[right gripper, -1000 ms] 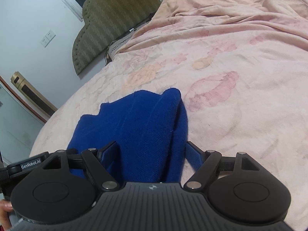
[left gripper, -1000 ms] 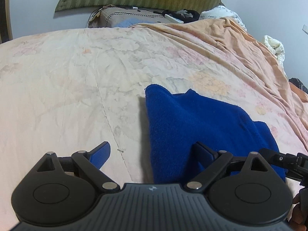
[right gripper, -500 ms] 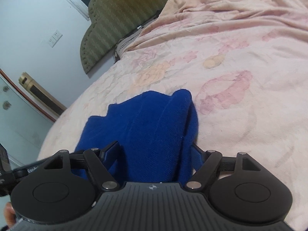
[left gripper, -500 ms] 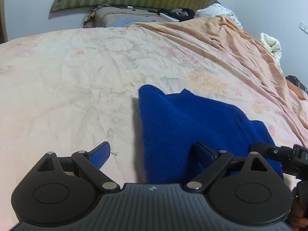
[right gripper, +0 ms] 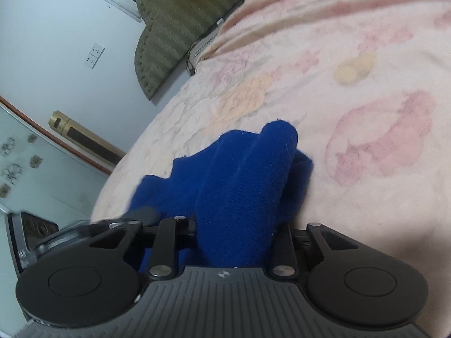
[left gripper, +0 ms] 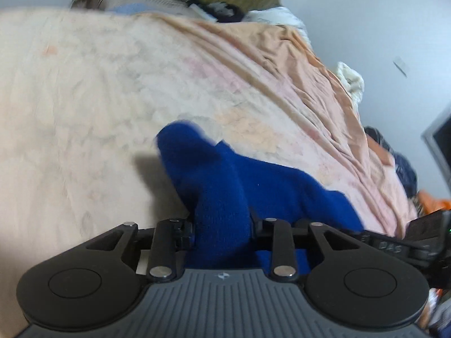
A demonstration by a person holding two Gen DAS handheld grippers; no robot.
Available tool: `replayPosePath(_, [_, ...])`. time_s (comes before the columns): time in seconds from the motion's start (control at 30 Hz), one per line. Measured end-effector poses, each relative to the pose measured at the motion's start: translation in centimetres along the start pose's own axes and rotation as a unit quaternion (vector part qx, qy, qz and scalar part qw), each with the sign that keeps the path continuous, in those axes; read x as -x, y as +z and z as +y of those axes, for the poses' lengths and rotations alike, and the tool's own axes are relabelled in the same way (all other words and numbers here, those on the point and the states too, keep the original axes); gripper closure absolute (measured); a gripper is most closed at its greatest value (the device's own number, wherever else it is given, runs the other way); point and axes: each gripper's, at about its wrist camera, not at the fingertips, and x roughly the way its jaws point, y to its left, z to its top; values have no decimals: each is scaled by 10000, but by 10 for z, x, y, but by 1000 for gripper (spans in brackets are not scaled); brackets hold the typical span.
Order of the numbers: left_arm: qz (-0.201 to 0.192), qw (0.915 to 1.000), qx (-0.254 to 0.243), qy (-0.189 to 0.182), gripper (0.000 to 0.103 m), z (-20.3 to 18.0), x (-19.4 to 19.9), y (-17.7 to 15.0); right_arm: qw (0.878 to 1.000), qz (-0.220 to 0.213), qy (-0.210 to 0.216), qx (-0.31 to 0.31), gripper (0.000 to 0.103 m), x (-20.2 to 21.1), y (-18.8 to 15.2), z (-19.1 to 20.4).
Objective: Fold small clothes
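A small dark blue knitted garment (left gripper: 225, 180) lies on the floral bedspread (left gripper: 84, 112). My left gripper (left gripper: 222, 231) is shut on the garment's near left edge, the cloth bunched between the jaws. My right gripper (right gripper: 236, 233) is shut on the garment's (right gripper: 242, 174) near right edge, with a thick fold rising ahead of it. Each gripper shows at the edge of the other's view: the right one in the left wrist view (left gripper: 422, 236), the left one in the right wrist view (right gripper: 84, 225).
A green padded headboard (right gripper: 183, 22) and pillows (left gripper: 141, 0) stand at the bed's far end. An orange blanket (left gripper: 282, 56) is heaped along the right side. Clothes (left gripper: 406, 166) pile beyond the bed's right edge. A wall with sockets (right gripper: 94, 55) is at left.
Both grippers have closed from open onto the near edge of the blue garment. The cloth has bunched up and lifted between the jaws, and both views have tilted.
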Motion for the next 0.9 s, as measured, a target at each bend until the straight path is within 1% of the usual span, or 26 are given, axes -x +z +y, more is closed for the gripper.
replayPosePath(0.03, [-120,9996,-247,27,78,-9,2,-1,9998,-120,-63,124,74,5,-2,4])
replayPosePath(0.1, [-437,9957,-799,161,78,-27,7,-5,9990,-374,-55,249,74,17,-7,9])
replayPosePath(0.13, [-543,9923,-1054,352,76,-37,5,-6,9983,-501,-88,284,74,22,-8,10])
replayPosePath(0.2, [-469,9856,-1357,890,75,-49,-2,-6,9971,-624,-315,314,73,23,-7,10])
replayPosePath(0.23, [-395,9817,-1462,1153,74,-54,-1,-7,9969,-562,-472,292,68,20,-7,8])
replayPosePath(0.27, [-410,9797,-1550,1199,72,-57,5,-10,9972,-405,-590,225,65,17,-6,5])
replayPosePath(0.3, [-467,9790,-1598,1175,62,-60,14,-13,9969,-340,-702,140,57,20,-7,4])
replayPosePath(0.33, [-514,9792,-1582,1158,39,-61,25,-19,9961,-421,-761,144,56,28,-9,7])
replayPosePath(0.37, [-576,9806,-1498,1129,27,-62,38,-26,9946,-520,-864,226,57,39,-13,12])
replayPosePath(0.4, [-674,9829,-1368,1030,15,-61,52,-34,9927,-582,-998,345,55,50,-19,18])
replayPosePath(0.43, [-715,9858,-1248,872,15,-60,64,-43,9910,-608,-1104,442,54,62,-26,21])
replayPosePath(0.47, [-603,9892,-1146,681,15,-57,75,-52,9902,-611,-1169,465,54,71,-32,22])
replayPosePath(0.53, [-347,9939,-988,359,15,-54,90,-73,9906,-602,-1138,468,54,91,-50,21])
replayPosePath(0.67, [25,9975,-692,167,16,-44,99,-109,9910,-642,-1111,375,54,127,-93,15])
replayPosePath(0.7, [125,9983,-571,66,25,-41,99,-116,9914,-619,-1093,365,54,132,-102,15])
replayPosePath(0.73, [258,9985,-486,-54,53,-40,96,-122,9916,-594,-1103,328,58,134,-109,14])
replayPosePath(0.77, [404,9981,-455,-104,67,-39,93,-126,9917,-554,-1113,326,61,136,-115,15])
replayPosePath(0.8, [417,9979,-492,-10,80,-40,91,-130,9917,-521,-1105,409,74,136,-121,16])
replayPosePath(0.83, [332,9978,-572,77,91,-41,92,-131,9918,-494,-1102,428,90,136,-125,16])
replayPosePath(0.9, [248,9987,-454,5,92,-38,97,-129,9923,-488,-1089,329,93,133,-129,14])
